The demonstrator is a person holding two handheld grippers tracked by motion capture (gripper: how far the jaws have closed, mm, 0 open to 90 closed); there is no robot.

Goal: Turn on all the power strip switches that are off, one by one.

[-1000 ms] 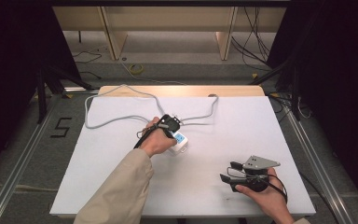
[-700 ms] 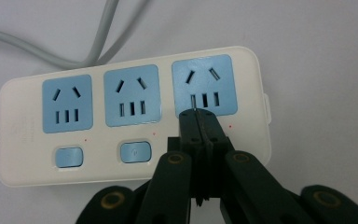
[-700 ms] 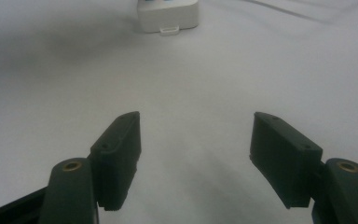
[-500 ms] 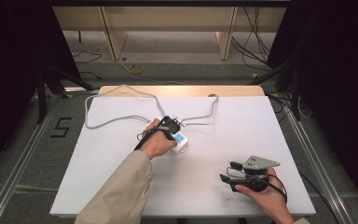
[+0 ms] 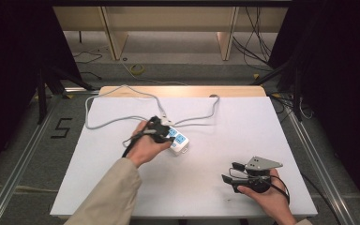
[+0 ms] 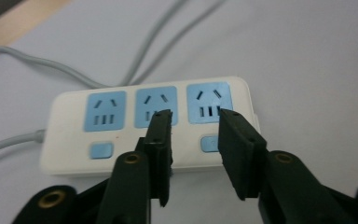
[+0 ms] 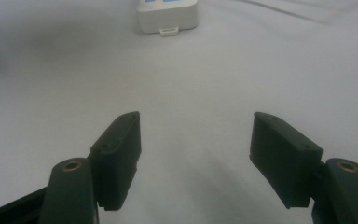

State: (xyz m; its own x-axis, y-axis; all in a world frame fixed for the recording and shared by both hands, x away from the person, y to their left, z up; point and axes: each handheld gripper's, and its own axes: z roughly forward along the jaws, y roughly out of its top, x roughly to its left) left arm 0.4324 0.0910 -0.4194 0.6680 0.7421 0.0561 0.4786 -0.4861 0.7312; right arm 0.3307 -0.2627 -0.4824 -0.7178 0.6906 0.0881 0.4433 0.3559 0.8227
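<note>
The power strip (image 5: 178,140) is located near the middle of the white table (image 5: 215,187), slightly toward the left and far half. Three blue socket faces and blue switch buttons are seen on its white body in the left gripper view (image 6: 149,126). A grey cable (image 5: 117,119) is run from the strip toward the far left of the table, and a second grey cable (image 5: 206,115) is looped toward the far right.

The left gripper (image 5: 161,131) is held directly above the strip. Its jaws have just been opening and are now set apart; nothing is clamped between them. In the left gripper view (image 6: 193,116), the tips are seen over the middle and right sockets, clear of the strip.

The right gripper (image 5: 232,176) is rested at the near right of the table, well apart from the strip. Its jaws are spread wide over bare table, with nothing held (image 7: 196,121). The end of the strip (image 7: 168,18) is seen at the far edge of the right gripper view.
</note>
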